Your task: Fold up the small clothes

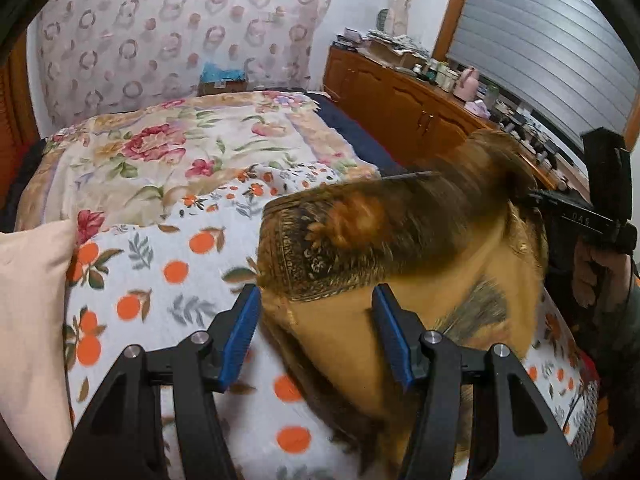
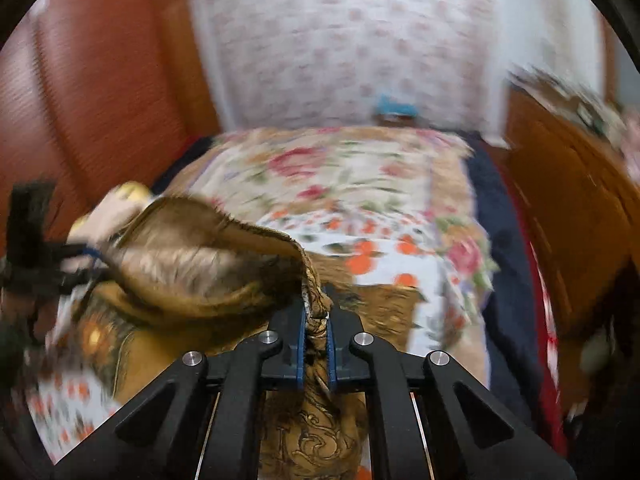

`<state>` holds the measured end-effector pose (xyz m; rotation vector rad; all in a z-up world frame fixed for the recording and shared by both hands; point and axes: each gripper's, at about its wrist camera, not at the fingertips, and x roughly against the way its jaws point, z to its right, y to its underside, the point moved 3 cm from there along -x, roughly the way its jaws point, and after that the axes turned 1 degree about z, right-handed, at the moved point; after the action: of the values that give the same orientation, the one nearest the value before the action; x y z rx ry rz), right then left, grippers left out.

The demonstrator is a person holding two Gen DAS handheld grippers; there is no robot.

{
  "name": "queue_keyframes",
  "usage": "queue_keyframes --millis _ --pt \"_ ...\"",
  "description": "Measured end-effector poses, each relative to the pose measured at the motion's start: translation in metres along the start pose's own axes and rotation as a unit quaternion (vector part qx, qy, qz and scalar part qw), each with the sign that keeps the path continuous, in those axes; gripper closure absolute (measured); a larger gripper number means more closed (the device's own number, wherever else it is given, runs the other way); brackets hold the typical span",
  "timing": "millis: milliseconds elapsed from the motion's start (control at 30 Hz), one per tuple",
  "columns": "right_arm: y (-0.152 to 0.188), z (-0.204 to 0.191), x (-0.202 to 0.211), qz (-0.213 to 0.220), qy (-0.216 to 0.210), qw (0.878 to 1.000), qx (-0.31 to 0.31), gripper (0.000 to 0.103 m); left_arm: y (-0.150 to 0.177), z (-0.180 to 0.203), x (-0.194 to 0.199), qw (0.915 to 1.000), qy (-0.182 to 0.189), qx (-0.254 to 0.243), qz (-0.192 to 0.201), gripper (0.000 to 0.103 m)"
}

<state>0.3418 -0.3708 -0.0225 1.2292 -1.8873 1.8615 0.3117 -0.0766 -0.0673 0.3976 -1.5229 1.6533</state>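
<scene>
R gripper (image 2: 316,320) was pinched tight on a bunched fold of the mustard-brown patterned garment (image 2: 192,264), cloth squeezed between its blue pads (image 2: 301,344) & hanging down under the jaws. From there the fabric stretched off to the left, lifted in a blurred arc above the bed. L gripper (image 1: 316,300) stood spread, blue pads (image 1: 240,332) apart w/ the garment (image 1: 360,240) lying between & below them; pads didn't press on it. Most of the garment lay near, on the orange-print sheet (image 1: 168,280), one part raised & blurred toward the right, where the other gripper & the person's hand (image 1: 600,272) showed at the frame edge. Farther off, a floral quilt (image 1: 168,152) covered the far part of the bed. A pale pillow (image 1: 32,300) sat at near left. A wooden cabinet (image 1: 400,100) w/ clutter on top ran along the right wall; a patterned curtain (image 1: 180,28) hung at the far end.
</scene>
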Motion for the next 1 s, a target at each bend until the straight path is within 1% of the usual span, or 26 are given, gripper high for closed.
queue_keyframes --millis 33,67,133,200,233,300,367,400,433,467,500,567,633,667,700,800,867,933,1000 --pt "0.0 0.007 -0.004 -0.009 0.009 1.0 -0.023 0.098 -0.001 -0.004 -0.004 1.0 -0.003 0.004 -0.002 0.046" --pt "0.002 0.011 -0.01 -0.022 0.018 0.999 -0.032 0.095 -0.002 -0.006 -0.008 0.9999 -0.005 0.008 -0.005 0.046" --pt "0.005 0.013 -0.018 -0.036 0.038 0.998 -0.024 0.09 -0.005 -0.012 -0.017 0.9998 -0.007 0.013 -0.013 0.046" --pt "0.007 0.014 -0.02 -0.045 0.05 0.997 -0.022 0.071 -0.006 -0.016 -0.025 0.9996 -0.009 0.014 -0.023 0.046" --pt "0.006 0.016 -0.02 -0.045 0.056 0.997 -0.021 0.068 -0.006 -0.019 -0.032 0.9993 -0.01 0.015 -0.033 0.046" --pt "0.007 0.016 -0.016 -0.042 0.051 0.998 -0.023 0.064 -0.008 -0.023 -0.042 0.9987 0.002 0.024 -0.044 0.046" --pt "0.008 0.015 -0.014 -0.045 0.049 0.998 -0.017 0.06 -0.012 -0.028 -0.048 0.9978 0.022 0.043 -0.046 0.046" --pt "0.011 0.014 -0.012 -0.046 0.05 0.998 -0.014 0.059 -0.013 -0.029 -0.048 0.9975 0.031 0.045 -0.045 0.058" --pt "0.012 0.014 -0.013 -0.048 0.05 0.998 -0.011 0.059 -0.014 -0.028 -0.049 0.9968 0.047 0.045 -0.046 0.084" --pt "0.014 0.013 -0.013 -0.052 0.048 0.997 -0.009 0.058 -0.016 -0.028 -0.05 0.9963 0.055 0.044 -0.05 0.097" --pt "0.016 0.012 -0.014 -0.055 0.049 0.997 -0.007 0.058 -0.019 -0.026 -0.048 0.9966 0.053 0.041 -0.048 0.103" --pt "0.019 0.012 -0.015 -0.057 0.049 0.997 -0.006 0.057 -0.032 -0.022 -0.03 0.9983 0.05 0.027 -0.012 0.103" --pt "0.019 0.012 -0.015 -0.057 0.047 0.997 -0.008 0.056 -0.045 -0.024 -0.013 0.9982 0.046 0.035 0.016 0.103" --pt "0.02 0.012 -0.014 -0.056 0.047 0.997 -0.009 0.053 -0.05 -0.025 -0.008 0.9982 0.041 0.036 0.023 0.103" --pt "0.021 0.012 -0.015 -0.056 0.048 0.997 -0.012 0.049 -0.053 -0.026 -0.006 0.9986 0.034 0.032 0.025 0.103" --pt "0.024 0.011 -0.019 -0.066 0.054 0.996 -0.014 0.042 -0.05 -0.026 -0.006 0.9995 0.022 0.02 0.009 0.096" --pt "0.026 0.01 -0.023 -0.071 0.052 0.996 -0.014 0.041 -0.045 -0.026 -0.007 0.9999 0.013 0.007 0.002 0.087" --pt "0.028 0.011 -0.025 -0.075 0.049 0.996 -0.018 0.041 -0.036 -0.026 -0.004 1.0 0.001 0.001 -0.003 0.063" --pt "0.029 0.01 -0.027 -0.077 0.05 0.996 -0.019 0.041 -0.025 -0.026 0.0 0.9999 0.011 0.005 -0.008 0.058"
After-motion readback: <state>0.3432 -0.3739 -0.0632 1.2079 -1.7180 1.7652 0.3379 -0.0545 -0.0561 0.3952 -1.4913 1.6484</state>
